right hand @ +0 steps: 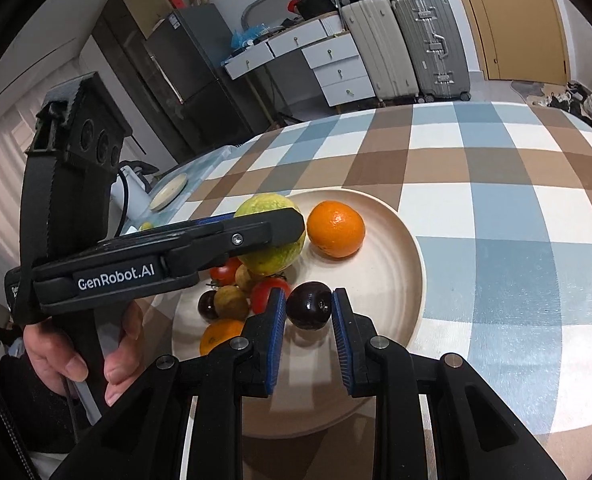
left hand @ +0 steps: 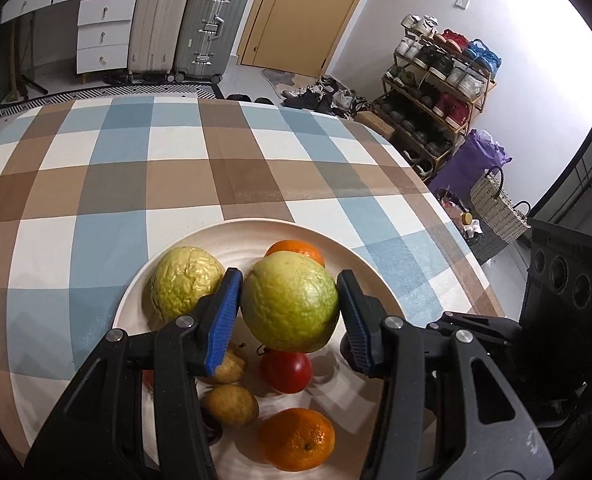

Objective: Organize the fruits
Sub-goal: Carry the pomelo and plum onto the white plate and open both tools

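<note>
Slip risk: left hand-held gripper pinches a green guava above the crowded plate on the bench; right hand-held gripper brackets a dark plum, contact unclear. A dropped guava could scatter the fruit beneath.

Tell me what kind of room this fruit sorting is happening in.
Most likely a lived-in home, near the entrance: a loaded shoe rack, suitcases parked by a door, and a fridge behind the checkered table.

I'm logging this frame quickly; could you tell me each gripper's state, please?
Left gripper: shut on the green guava, above the plate.
Right gripper: shut on the dark plum.
</note>
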A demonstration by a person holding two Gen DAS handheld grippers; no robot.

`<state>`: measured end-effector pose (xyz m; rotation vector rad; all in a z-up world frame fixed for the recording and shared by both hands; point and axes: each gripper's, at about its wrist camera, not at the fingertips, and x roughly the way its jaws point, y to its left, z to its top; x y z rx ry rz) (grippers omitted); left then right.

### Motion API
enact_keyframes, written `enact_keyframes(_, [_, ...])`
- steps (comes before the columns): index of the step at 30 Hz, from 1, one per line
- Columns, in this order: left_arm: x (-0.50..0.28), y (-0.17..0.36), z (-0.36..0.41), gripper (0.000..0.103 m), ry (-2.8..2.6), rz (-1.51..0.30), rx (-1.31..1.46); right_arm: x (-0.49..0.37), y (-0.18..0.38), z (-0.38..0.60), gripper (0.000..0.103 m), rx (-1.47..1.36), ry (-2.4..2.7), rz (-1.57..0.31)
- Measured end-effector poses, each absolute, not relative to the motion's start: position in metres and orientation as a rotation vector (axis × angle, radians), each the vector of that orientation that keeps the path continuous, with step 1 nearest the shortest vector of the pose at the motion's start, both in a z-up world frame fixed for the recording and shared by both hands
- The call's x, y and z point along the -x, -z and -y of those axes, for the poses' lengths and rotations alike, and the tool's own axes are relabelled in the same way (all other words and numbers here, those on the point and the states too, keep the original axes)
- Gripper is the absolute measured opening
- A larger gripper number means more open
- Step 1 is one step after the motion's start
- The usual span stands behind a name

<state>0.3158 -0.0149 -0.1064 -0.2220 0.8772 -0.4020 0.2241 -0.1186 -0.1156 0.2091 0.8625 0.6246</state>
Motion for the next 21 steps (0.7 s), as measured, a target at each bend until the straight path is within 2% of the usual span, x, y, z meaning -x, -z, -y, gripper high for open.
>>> enact_keyframes(10, [-0.318,0.106,0.013,0.047,0.403,-0.876,0.218,-0.230,0.121,0.110,0.025,-0.201,-0.627,-0.887])
enact_keyframes(11, [-0.320,0.105,0.014,0.049,0.398,-0.880,0.214,-0.229,0.121,0.109,0.027,-0.201,-0.627,-0.895])
enact_keyframes(15, [-0.316,0.098,0.012,0.063,0.397,-0.859,0.221,-0.224,0.116,0.109,0.064,-0.210,-0.644,-0.868])
enact_keyframes(19, [-0.309,0.086,0.009,0.070,0.392,-0.833,0.230,-0.215,0.106,0.115,0.066,-0.222,-0.640,-0.828])
enact_keyframes(21, [-0.304,0.080,0.009,0.073,0.381,-0.819,0.224,-0.212,0.102,0.119,0.072,-0.228,-0.636,-0.819])
